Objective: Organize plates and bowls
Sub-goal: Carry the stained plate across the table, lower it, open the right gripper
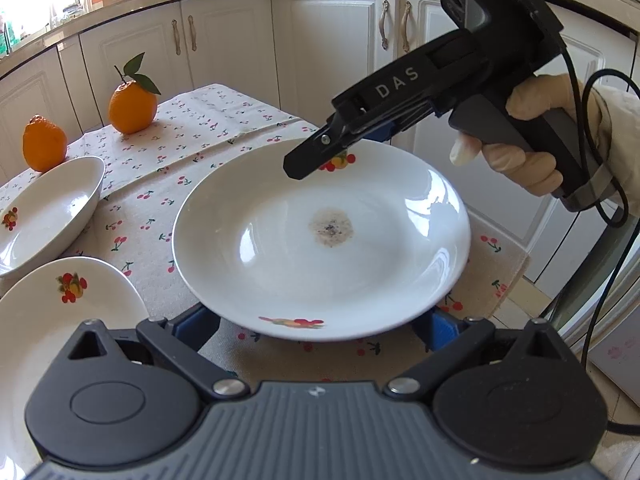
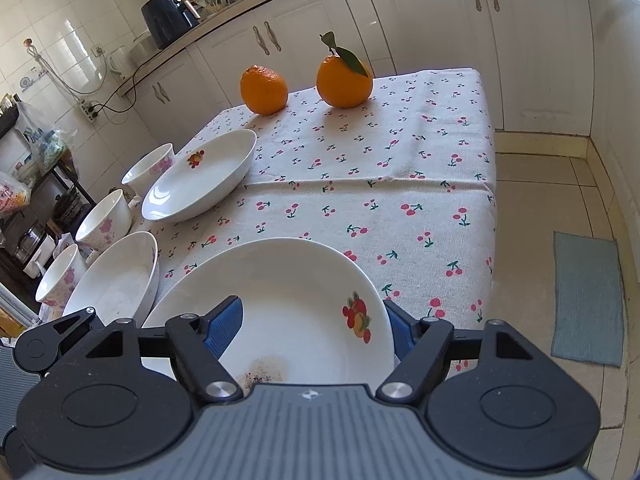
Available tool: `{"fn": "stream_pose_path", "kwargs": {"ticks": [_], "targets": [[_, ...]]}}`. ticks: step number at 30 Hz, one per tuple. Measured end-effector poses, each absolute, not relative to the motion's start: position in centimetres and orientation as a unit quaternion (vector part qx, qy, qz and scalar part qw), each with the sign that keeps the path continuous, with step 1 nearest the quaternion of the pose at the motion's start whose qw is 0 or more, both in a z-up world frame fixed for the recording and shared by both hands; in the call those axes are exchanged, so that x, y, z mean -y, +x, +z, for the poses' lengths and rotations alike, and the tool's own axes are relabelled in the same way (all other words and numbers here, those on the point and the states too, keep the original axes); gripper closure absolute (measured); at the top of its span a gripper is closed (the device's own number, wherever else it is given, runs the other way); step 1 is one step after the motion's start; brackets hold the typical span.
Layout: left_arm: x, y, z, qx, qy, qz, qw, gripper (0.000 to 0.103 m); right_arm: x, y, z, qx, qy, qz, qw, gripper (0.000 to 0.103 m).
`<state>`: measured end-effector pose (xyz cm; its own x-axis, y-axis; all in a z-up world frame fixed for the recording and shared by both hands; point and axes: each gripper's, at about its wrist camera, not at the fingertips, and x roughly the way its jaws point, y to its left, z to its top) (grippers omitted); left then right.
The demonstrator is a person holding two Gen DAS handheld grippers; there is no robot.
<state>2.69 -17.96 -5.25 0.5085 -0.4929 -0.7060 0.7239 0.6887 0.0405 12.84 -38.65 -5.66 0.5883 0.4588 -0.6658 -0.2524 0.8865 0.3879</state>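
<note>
A white plate (image 1: 320, 240) with fruit prints and a brown stain in its middle is held over the near right corner of the cherry-print tablecloth (image 1: 168, 184). My right gripper (image 1: 316, 160) comes in from the right, in a gloved hand, and is shut on the plate's far rim. In the right wrist view one blue pad (image 2: 224, 328) lies on the inside of the plate (image 2: 288, 300) and the other pad (image 2: 400, 332) outside the rim. My left gripper (image 1: 320, 328) stands open at the near rim, its fingertips hidden behind the plate.
A second plate (image 2: 200, 176) and a deep dish (image 2: 120, 280) lie at the table's left, with three flowered bowls (image 2: 106, 220) beside them. Two oranges (image 2: 264, 90) (image 2: 344, 80) stand at the far end. The table edge (image 2: 492, 200) drops to the tiled floor.
</note>
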Motion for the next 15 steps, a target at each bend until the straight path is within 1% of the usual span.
{"fn": "stream_pose_path", "kwargs": {"ticks": [15], "targets": [[19.9, 6.3, -4.9, -0.342, 0.167, -0.342, 0.859, 0.002, 40.4, 16.1, -4.6, -0.387, 0.127, 0.214, 0.888, 0.023]]}}
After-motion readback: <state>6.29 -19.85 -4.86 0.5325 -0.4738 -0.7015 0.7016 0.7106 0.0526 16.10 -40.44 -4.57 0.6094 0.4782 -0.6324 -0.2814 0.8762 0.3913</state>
